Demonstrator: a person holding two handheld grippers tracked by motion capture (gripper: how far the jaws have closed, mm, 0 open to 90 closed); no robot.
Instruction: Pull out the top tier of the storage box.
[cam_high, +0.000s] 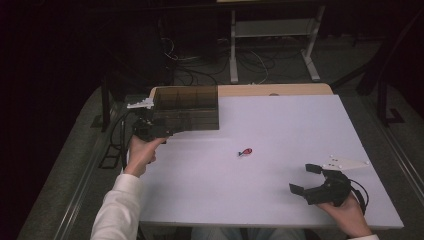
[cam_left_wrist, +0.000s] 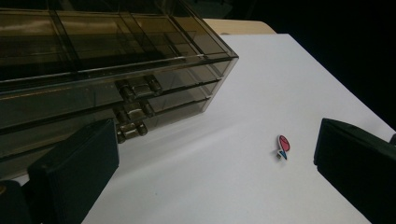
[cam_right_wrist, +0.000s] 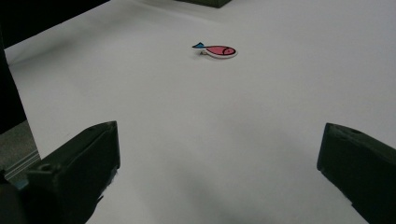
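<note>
A small fish charm (cam_high: 245, 152) lies mid-worktop (cam_high: 280, 125). The left tool (cam_high: 150, 131), jaws apart, sits at its ten o'clock beside the drawer box (cam_high: 186, 107); the right tool (cam_high: 306, 180), jaws apart, at four o'clock.

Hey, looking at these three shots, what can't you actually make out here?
- Drawer box: its left part is cut off by the left gripper view's edge; contents are lost in the dark tinted plastic.
- Fish-shaped piece: too small in the high view to read detail.
- Left gripper: in the high view, dark against the drawer box, so contact is unclear.
</note>
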